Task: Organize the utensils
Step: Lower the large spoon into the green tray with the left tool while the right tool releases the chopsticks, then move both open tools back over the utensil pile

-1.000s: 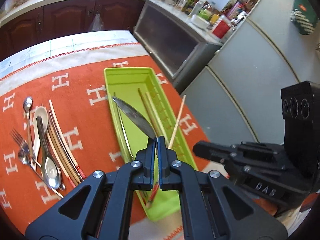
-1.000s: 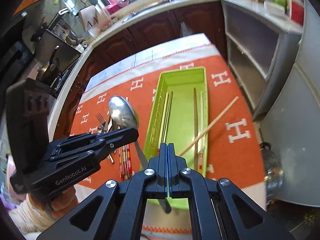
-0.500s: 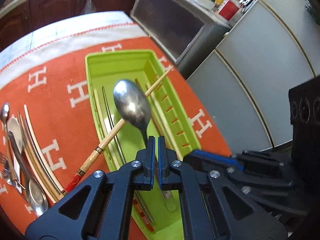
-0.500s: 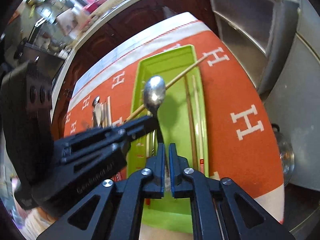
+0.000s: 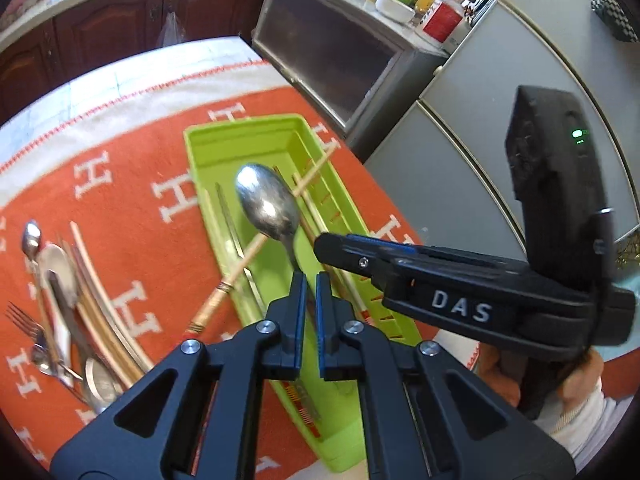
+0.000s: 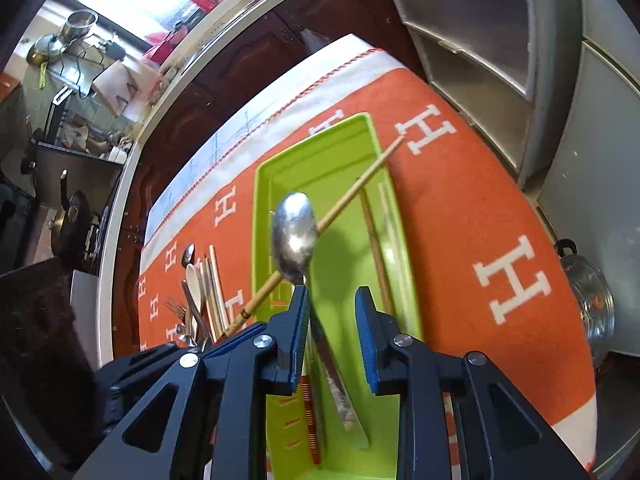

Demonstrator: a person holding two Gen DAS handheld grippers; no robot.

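Starting with the left wrist view: the left gripper [image 5: 308,308] was clamped on the handle of a metal spoon [image 5: 267,208], fingers nearly together with only the thin handle between them. The spoon's bowl was raised over the middle of a green tray [image 5: 200,152]. The tray sat on an orange cloth [image 5: 132,248] with white H marks. One chopstick [image 5: 244,256] lay diagonally across the tray, its decorated end over the left rim and its tip over the right rim. More chopsticks lay lengthwise inside the tray. The right gripper [image 5: 320,242] came in from the right, its tip just beside the spoon's neck. A pile of forks, spoons and chopsticks [image 5: 60,280] lay on the cloth, left of the tray.

Right wrist view: the right gripper [image 6: 332,308] was spread wide, gripping nothing. The spoon's [image 6: 294,236] handle ran down between the jaws, close to the left finger; contact unclear because of blur. Bowl over the tray [image 6: 260,200], with the diagonal chopstick [image 6: 352,196] behind it. The pile [image 6: 200,288] lay left of the tray on the cloth [image 6: 460,220].
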